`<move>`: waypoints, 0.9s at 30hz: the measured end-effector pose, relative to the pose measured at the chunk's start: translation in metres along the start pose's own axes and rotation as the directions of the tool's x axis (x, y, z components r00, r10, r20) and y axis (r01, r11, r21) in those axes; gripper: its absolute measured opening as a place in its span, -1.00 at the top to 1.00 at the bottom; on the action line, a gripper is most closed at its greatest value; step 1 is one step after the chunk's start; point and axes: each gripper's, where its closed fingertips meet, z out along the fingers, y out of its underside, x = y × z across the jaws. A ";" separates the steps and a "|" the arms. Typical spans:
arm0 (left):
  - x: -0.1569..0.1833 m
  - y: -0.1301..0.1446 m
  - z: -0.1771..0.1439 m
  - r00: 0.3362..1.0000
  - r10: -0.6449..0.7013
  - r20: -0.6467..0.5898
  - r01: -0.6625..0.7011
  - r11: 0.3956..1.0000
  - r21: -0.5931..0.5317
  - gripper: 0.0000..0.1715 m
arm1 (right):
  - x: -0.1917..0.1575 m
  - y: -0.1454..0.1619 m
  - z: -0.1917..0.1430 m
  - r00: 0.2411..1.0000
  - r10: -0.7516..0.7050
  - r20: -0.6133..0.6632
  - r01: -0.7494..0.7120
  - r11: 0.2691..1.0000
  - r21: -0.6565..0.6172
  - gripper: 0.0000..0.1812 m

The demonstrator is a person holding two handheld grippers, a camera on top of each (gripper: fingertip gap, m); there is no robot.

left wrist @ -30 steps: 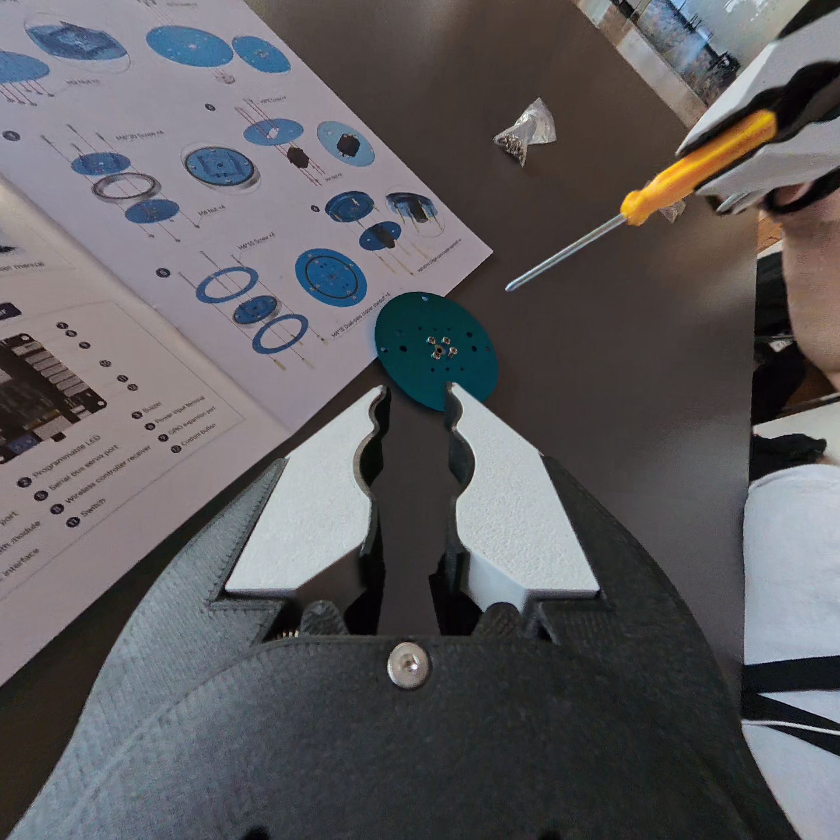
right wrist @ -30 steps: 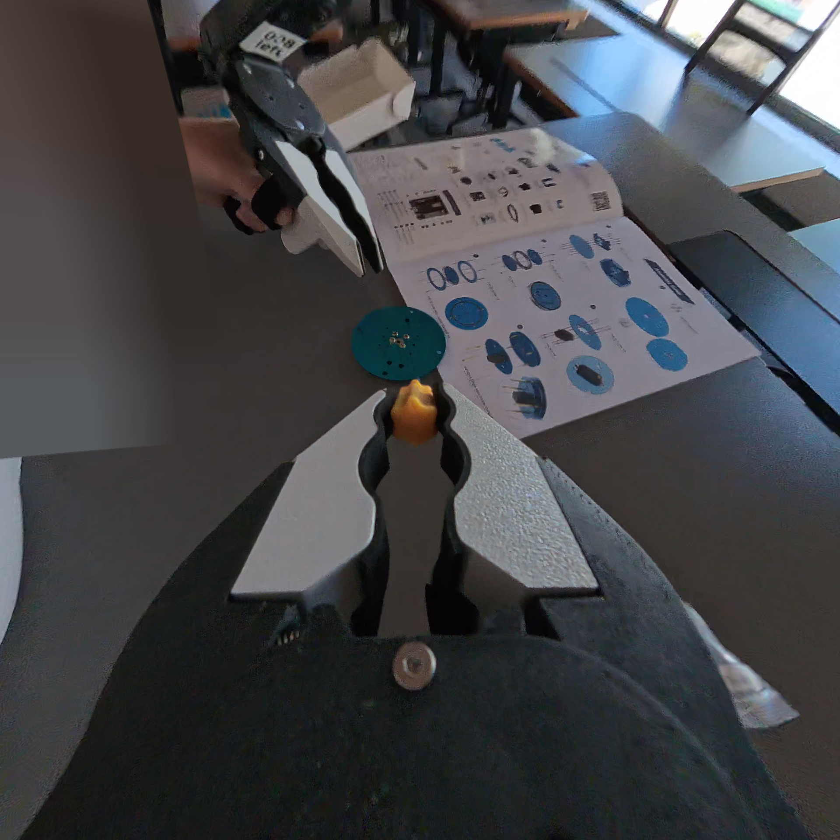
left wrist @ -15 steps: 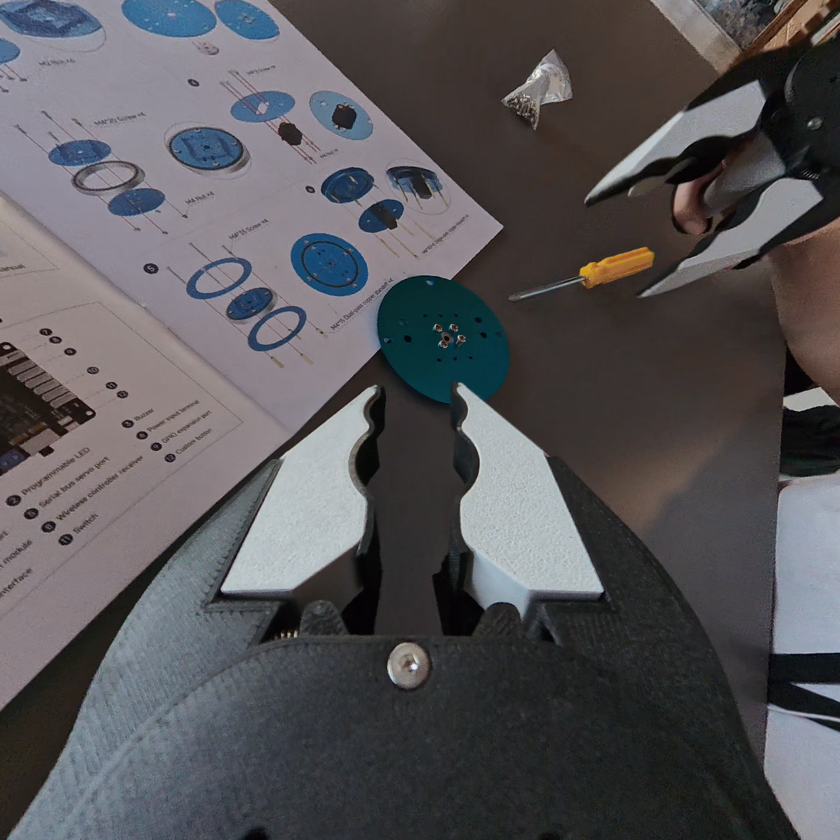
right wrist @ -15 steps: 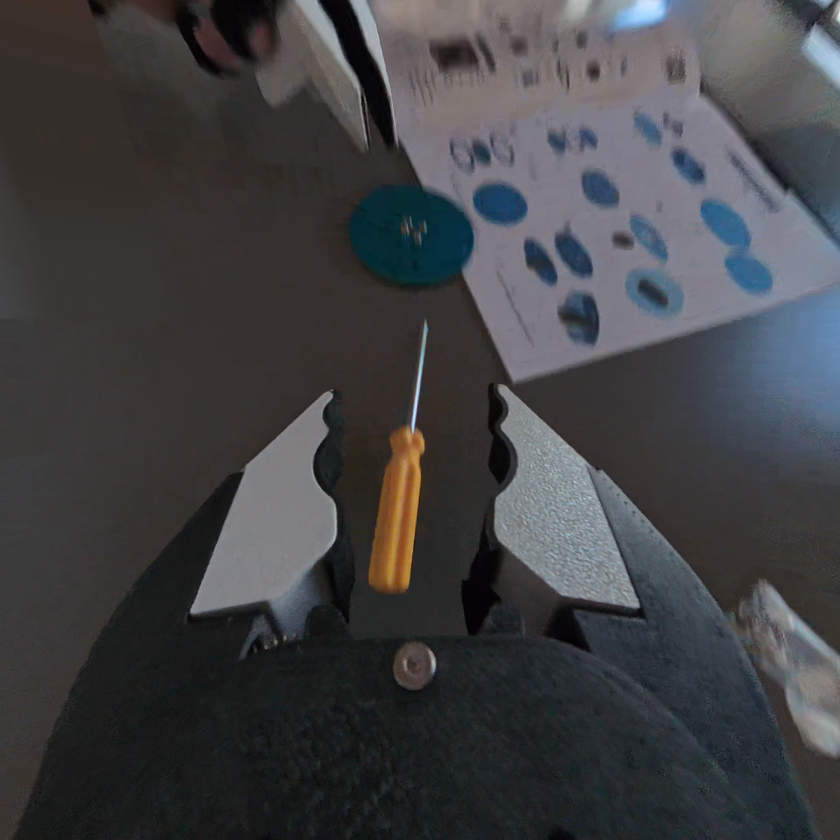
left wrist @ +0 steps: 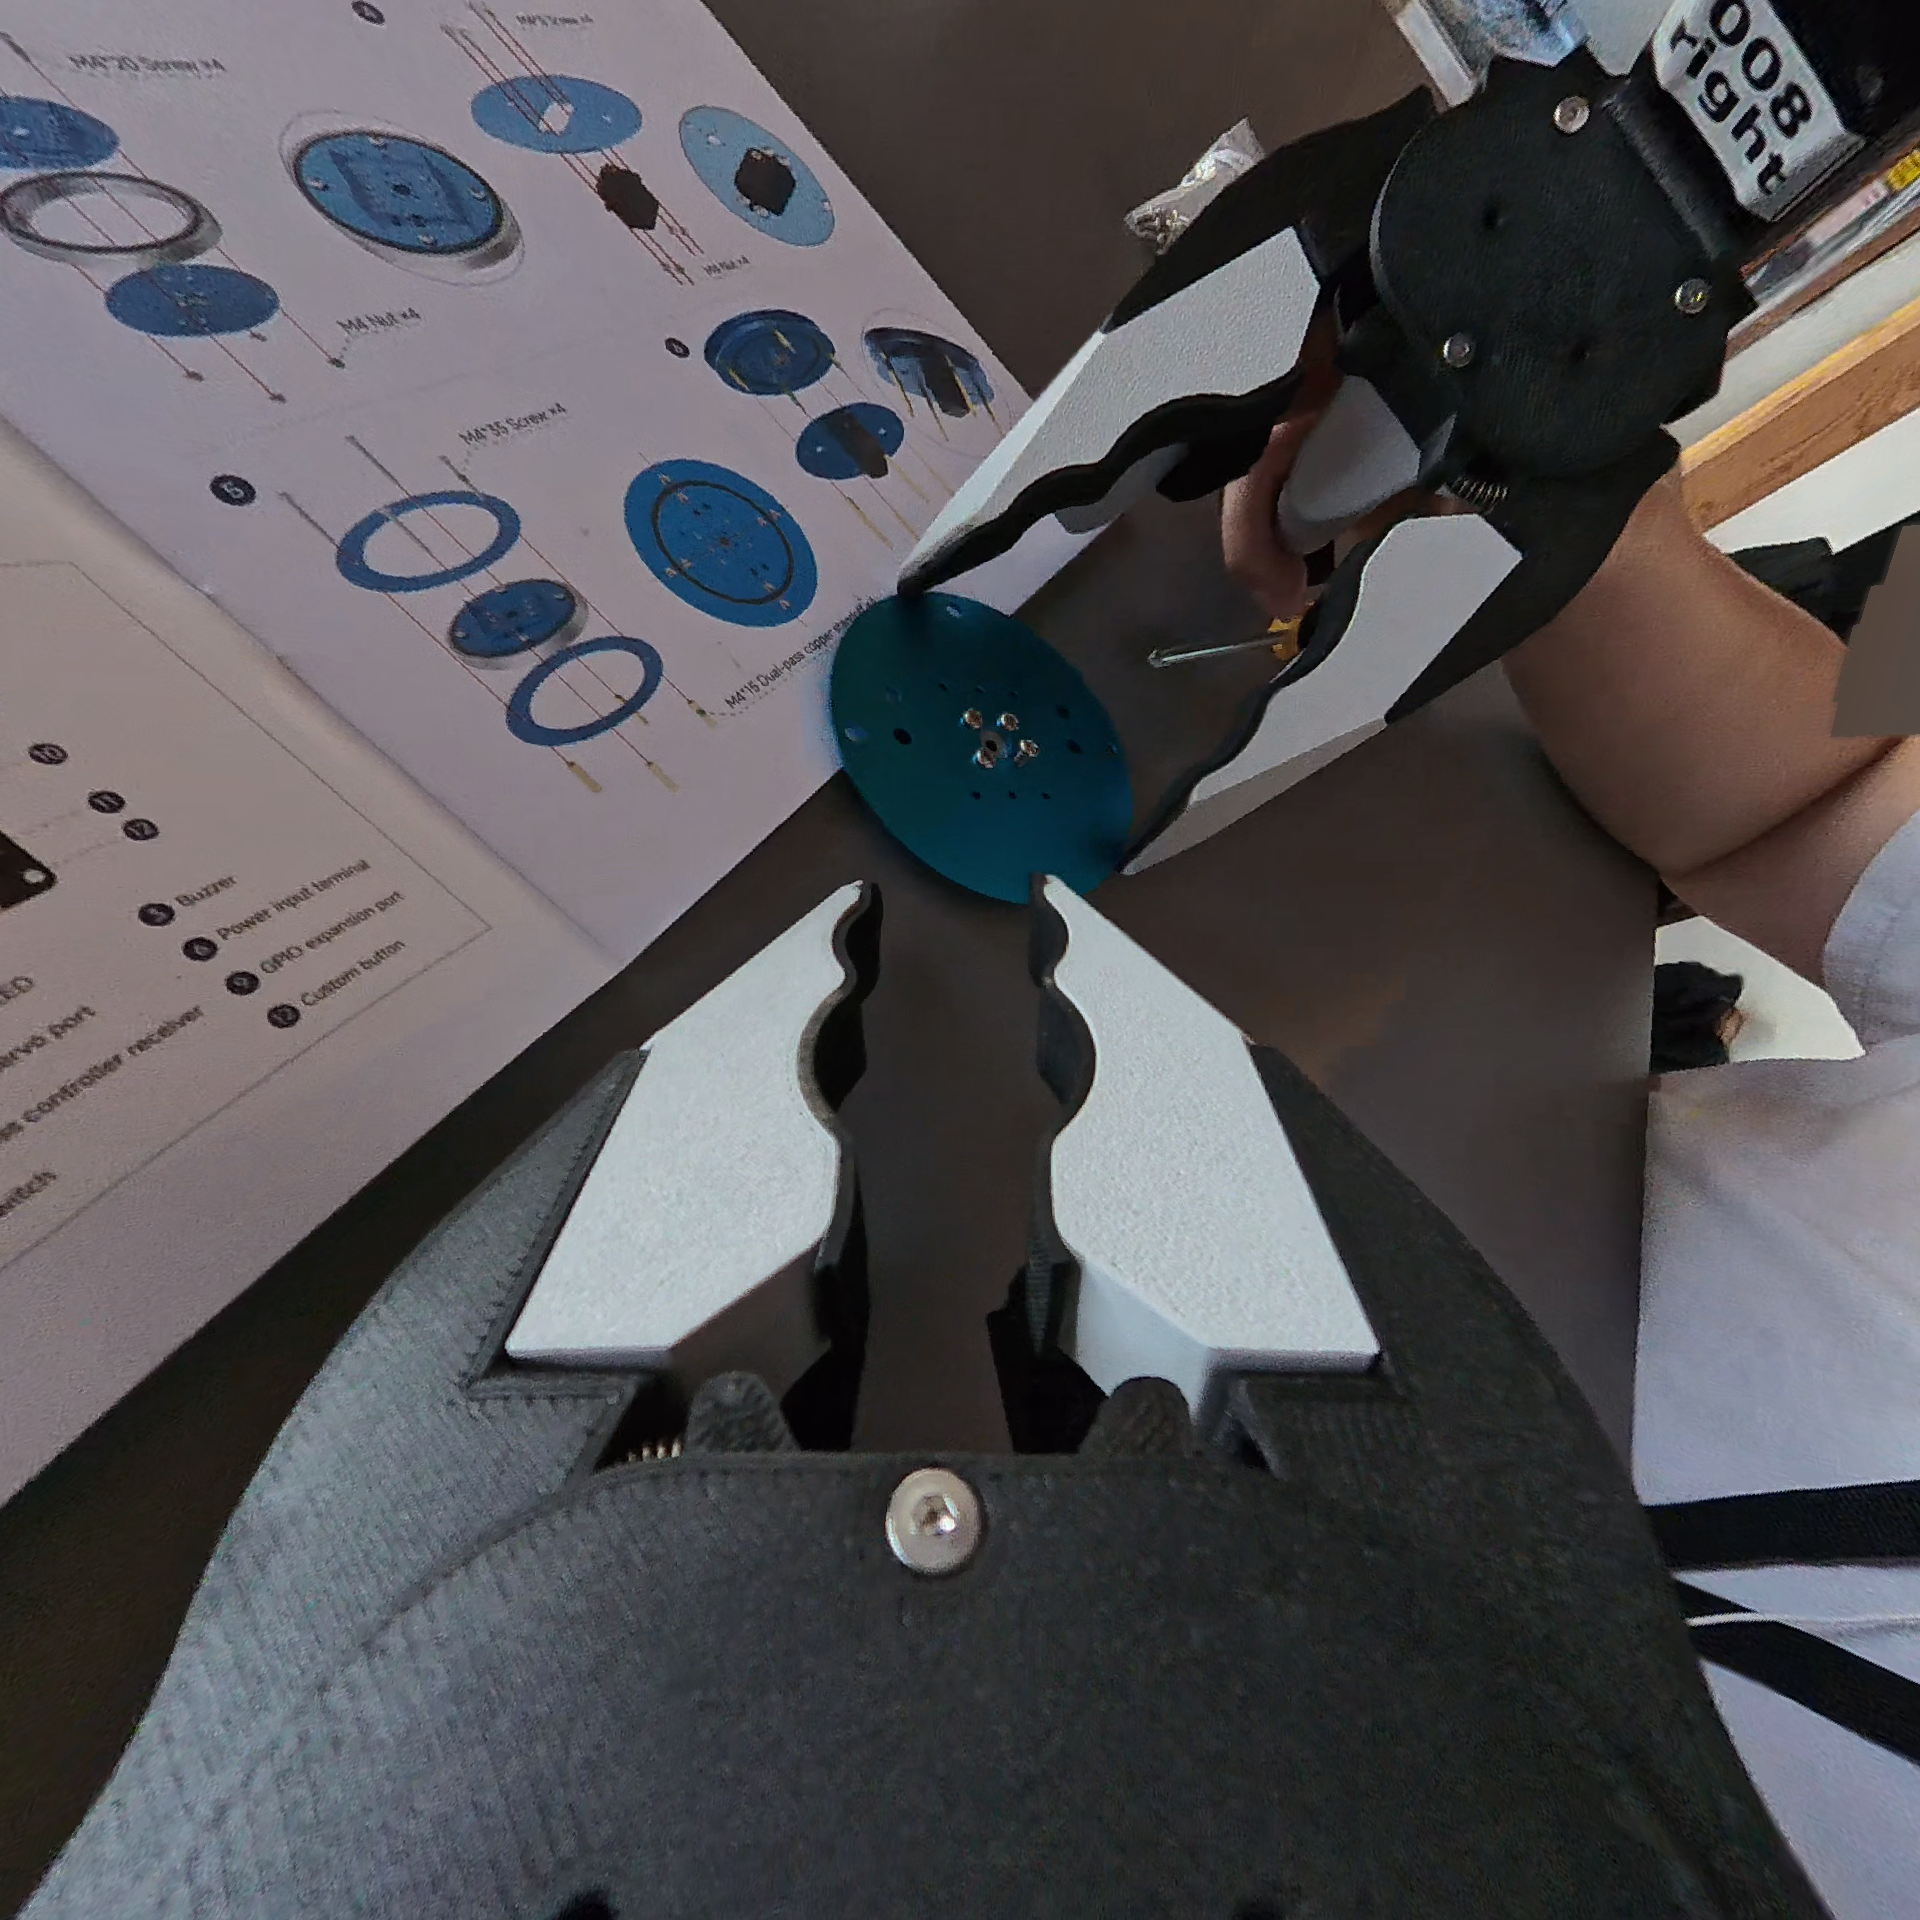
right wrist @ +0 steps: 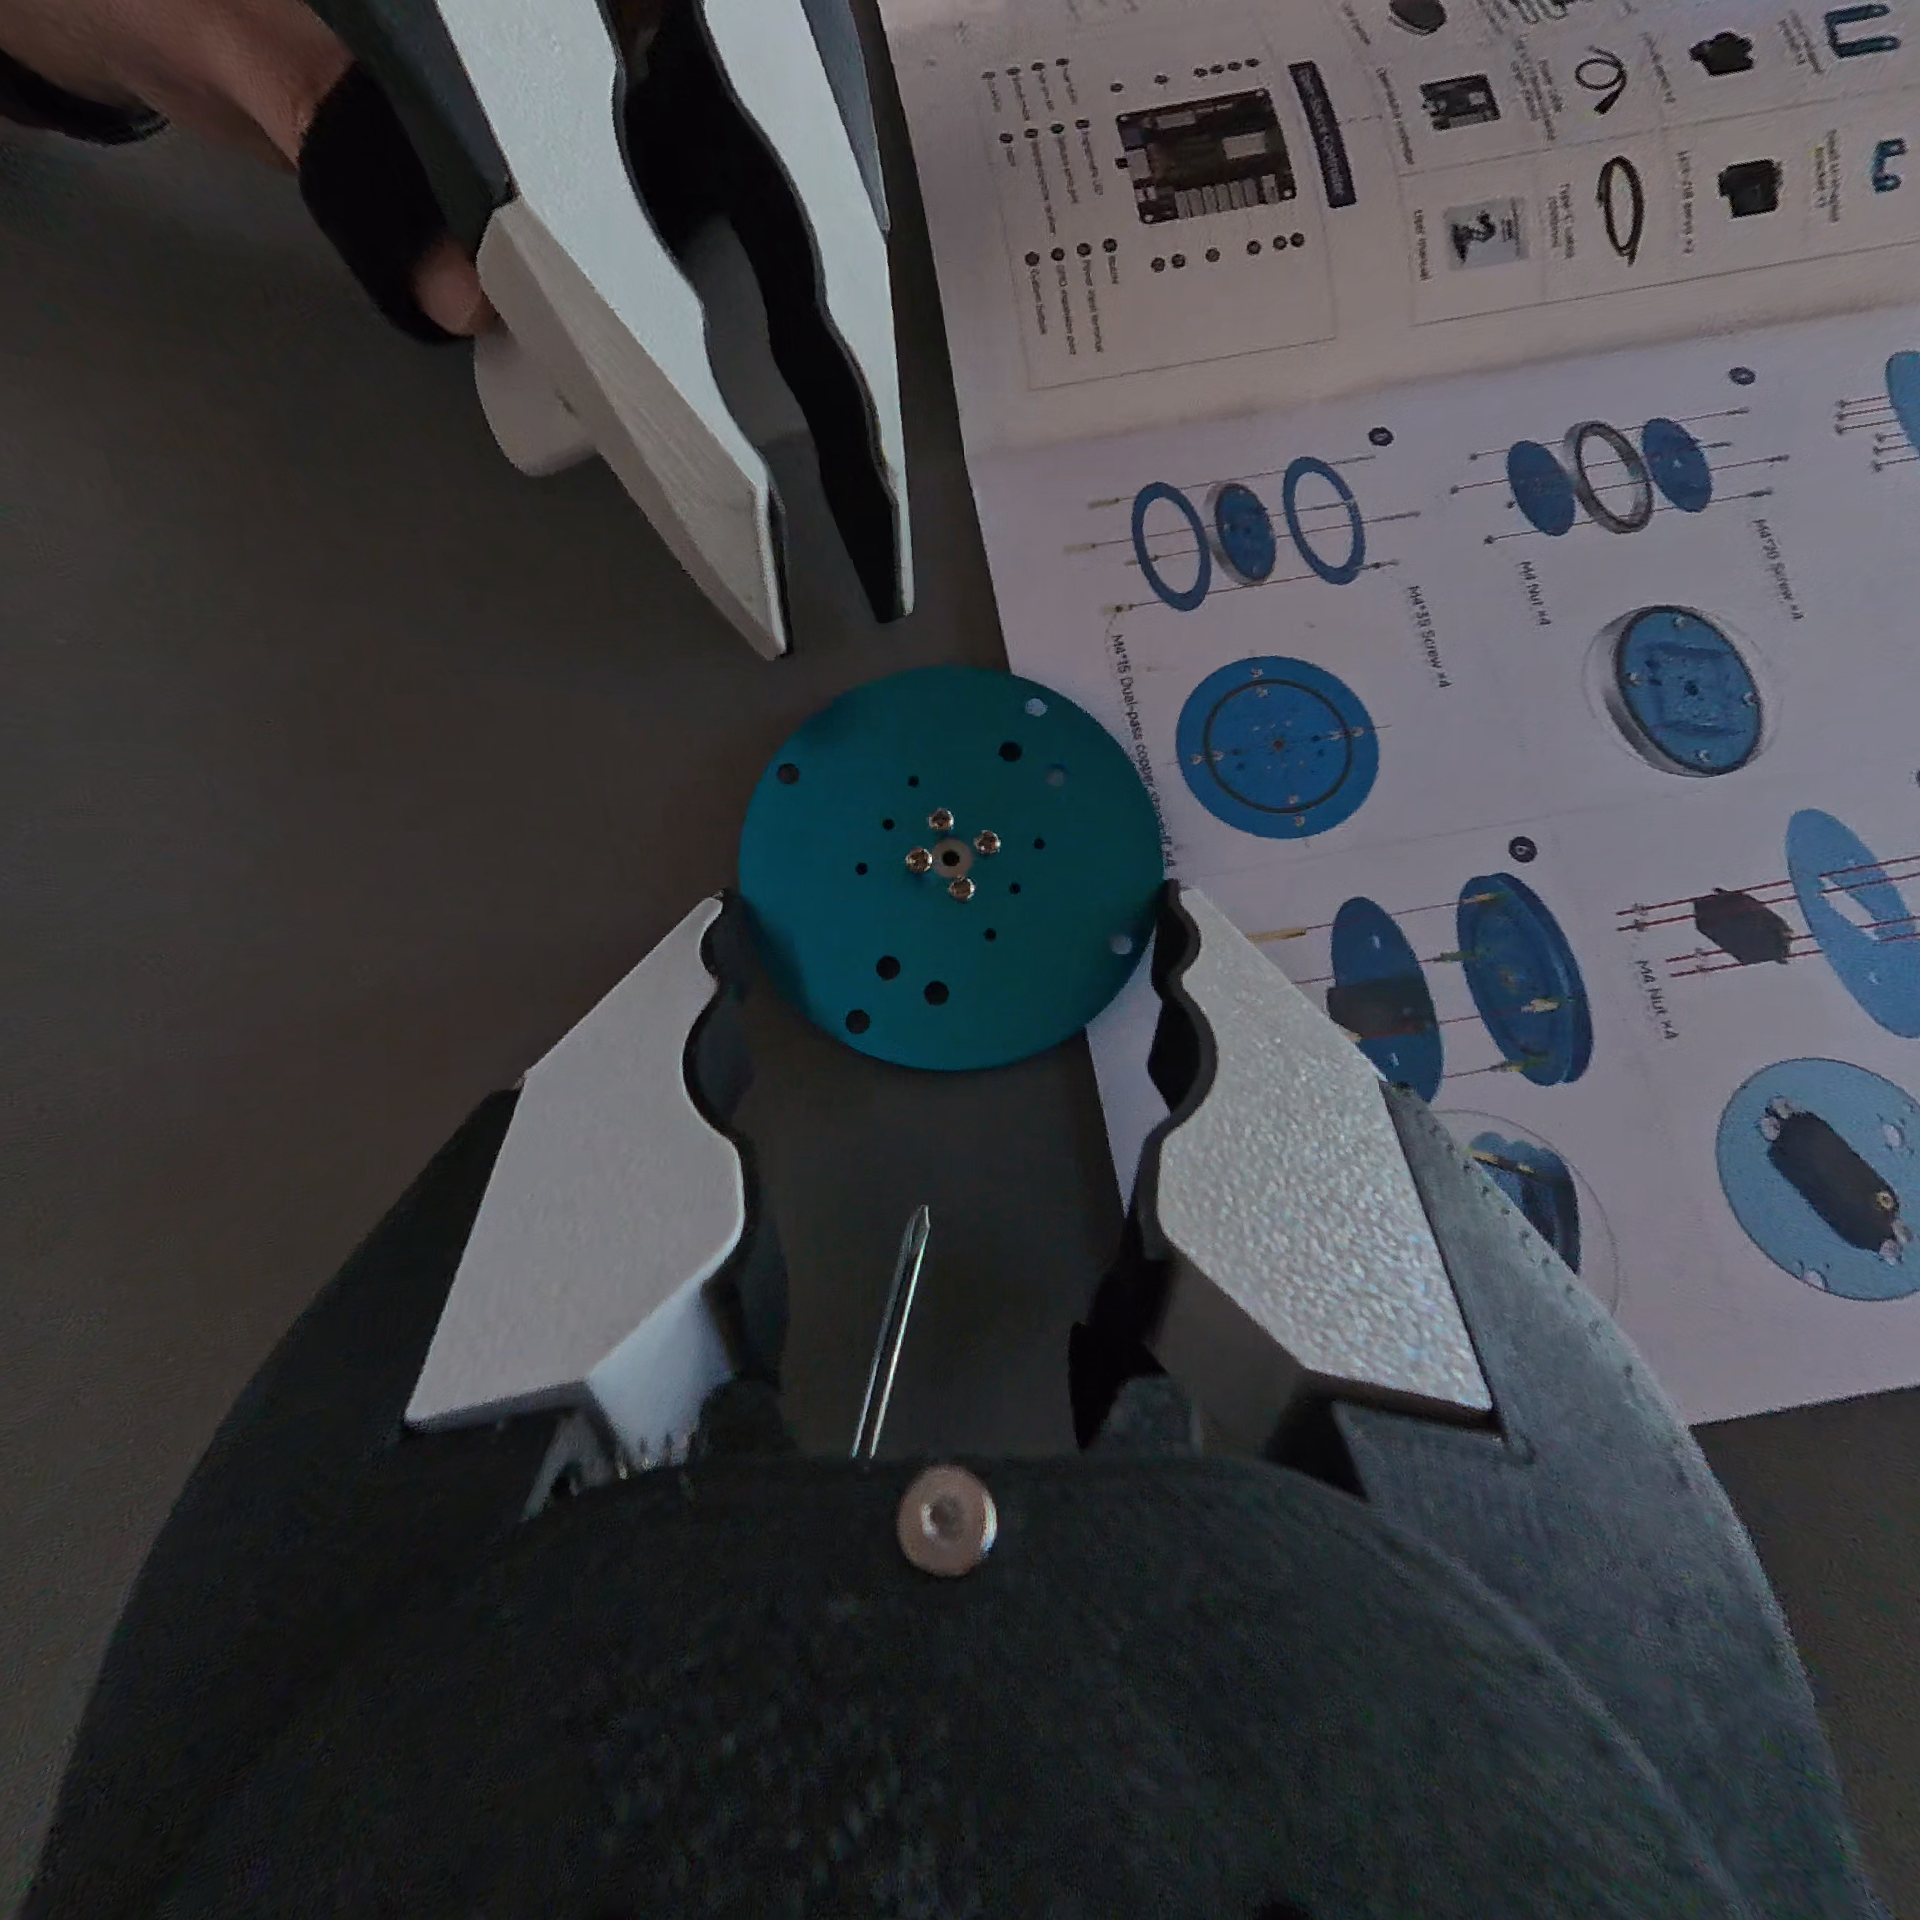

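Note:
A round teal metal disc point(left wrist: 935, 800) with small holes and several screws at its centre lies flat on the dark table point(left wrist: 1299, 1039); it also shows in the right wrist view point(right wrist: 862, 935). My right gripper point(right wrist: 945, 899) is open wide, with one fingertip at each side of the disc's rim; it also shows in the left wrist view point(left wrist: 1018, 727). A yellow-handled screwdriver point(right wrist: 894, 1340) lies on the table between the right fingers, behind the disc. My left gripper point(left wrist: 951, 894) is partly open and empty, its tips just short of the disc's near edge.
An open white instruction booklet point(left wrist: 416, 520) with blue diagrams lies beside the disc, touching its edge. A small clear bag of screws point(left wrist: 1195, 187) lies farther back. A person's forearm point(left wrist: 1714, 727) holds the right gripper. Wooden furniture stands beyond the table. The grippers' ends are close to 5 cm from one another.
My right gripper opened and let go of the screwdriver, which now lies on the table. It then moved forward over it to straddle the teal disc. My left gripper edged closer.

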 end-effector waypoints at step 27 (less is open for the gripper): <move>0.024 -0.007 -0.003 0.989 -0.086 -0.123 0.098 0.990 0.097 1.00 | -0.019 -0.021 -0.049 0.970 -0.161 -0.184 0.202 0.952 0.232 0.40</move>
